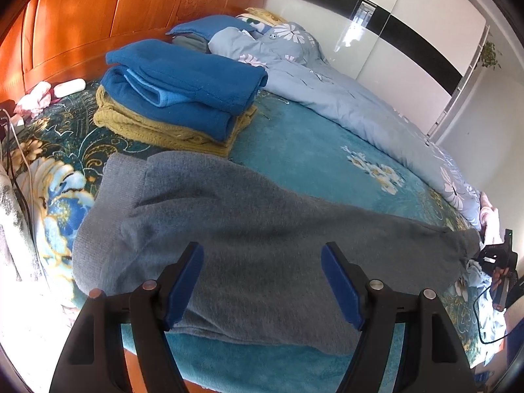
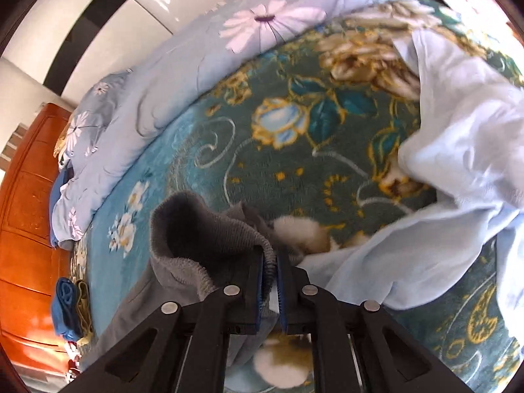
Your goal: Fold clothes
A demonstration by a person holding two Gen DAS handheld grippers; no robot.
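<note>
Knitwear is the landmark: a grey sweater [image 1: 262, 216] lies spread flat across the teal floral blanket [image 1: 304, 144], and everything else sits around it. Beyond its left end stands a stack of folded clothes [image 1: 177, 98], blue fleece on top of an olive knit, close to the wooden headboard [image 1: 98, 16]. Over the sweater's near edge hangs the left gripper [image 1: 262, 281], jaws spread wide, blue pads clear of the cloth and holding nothing. Further right, behind the sweater, a pale blue floral quilt [image 1: 360, 104] runs along the far side of the bed. At the sweater's right end the right gripper [image 2: 269, 263] is clamped on the ribbed hem [image 2: 209, 229], which stands up in a loose hump just ahead of the jaws. Just right of that hem lies a loose pale blue garment [image 2: 442, 196], touching or nearly touching the pinched edge.

Risk sits mostly at the right end. The pinch looks to catch only a narrow strip of ribbing, so a quick pull could let the knit slide out. Dragging toward the pale garment might snag it into the fold. With the left end unpinned, the whole sweater may slide instead of folding.
</note>
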